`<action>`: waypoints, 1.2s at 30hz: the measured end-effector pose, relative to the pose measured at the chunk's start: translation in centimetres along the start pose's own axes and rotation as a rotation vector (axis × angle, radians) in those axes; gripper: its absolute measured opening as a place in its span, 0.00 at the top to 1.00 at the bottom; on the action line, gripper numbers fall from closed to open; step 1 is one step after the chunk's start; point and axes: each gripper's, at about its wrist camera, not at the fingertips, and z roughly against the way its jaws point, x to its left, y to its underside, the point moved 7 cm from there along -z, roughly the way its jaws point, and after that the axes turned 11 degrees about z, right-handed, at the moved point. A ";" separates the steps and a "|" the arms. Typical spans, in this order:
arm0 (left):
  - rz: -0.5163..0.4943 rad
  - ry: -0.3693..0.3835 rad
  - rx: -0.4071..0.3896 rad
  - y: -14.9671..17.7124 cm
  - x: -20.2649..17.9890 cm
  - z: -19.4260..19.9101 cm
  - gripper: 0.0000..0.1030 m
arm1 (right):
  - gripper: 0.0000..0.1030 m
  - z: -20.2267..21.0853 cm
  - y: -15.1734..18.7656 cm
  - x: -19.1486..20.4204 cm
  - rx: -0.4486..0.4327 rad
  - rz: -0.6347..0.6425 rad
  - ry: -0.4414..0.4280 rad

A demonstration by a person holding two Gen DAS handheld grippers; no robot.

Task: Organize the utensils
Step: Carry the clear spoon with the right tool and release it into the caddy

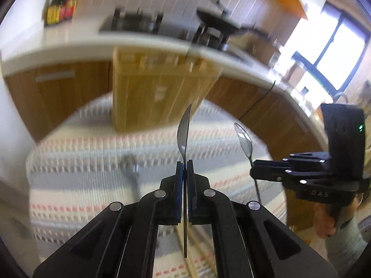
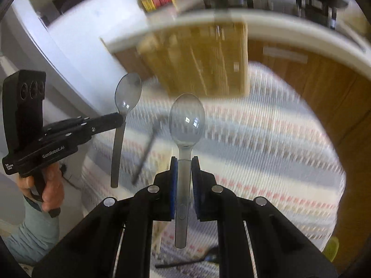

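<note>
My left gripper (image 1: pixel 185 162) is shut on a grey plastic spoon (image 1: pixel 183 129), seen edge-on with its bowl up; it also shows in the right wrist view (image 2: pixel 127 95), held by the left gripper (image 2: pixel 120 118). My right gripper (image 2: pixel 184 159) is shut on a second grey spoon (image 2: pixel 186 118), bowl facing the camera; this spoon (image 1: pixel 243 139) and the right gripper (image 1: pixel 254 171) show at right in the left wrist view. Both spoons are held above the striped cloth (image 1: pixel 92 162), short of a wooden utensil box (image 1: pixel 160 88), which also shows in the right wrist view (image 2: pixel 199 60).
A dark utensil (image 2: pixel 146 153) lies on the striped cloth (image 2: pixel 255 139). Another dark item (image 2: pixel 185 263) lies near the front edge. Behind stand a white counter edge (image 1: pixel 139 44) with wooden cabinets (image 1: pixel 58 92) and kitchen items on top. The views are motion-blurred.
</note>
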 end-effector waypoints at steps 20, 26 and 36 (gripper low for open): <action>-0.029 0.038 -0.531 -15.7 -1.4 3.0 0.99 | 0.90 7.9 -17.8 -4.9 -0.600 0.051 0.322; -0.032 -0.006 -0.587 -17.0 1.0 0.0 0.99 | 0.90 4.6 -18.7 -7.7 -0.645 0.016 0.384; -0.051 -0.033 -0.601 -16.2 2.4 -3.1 0.99 | 0.90 0.1 -17.6 -9.6 -0.616 0.027 0.412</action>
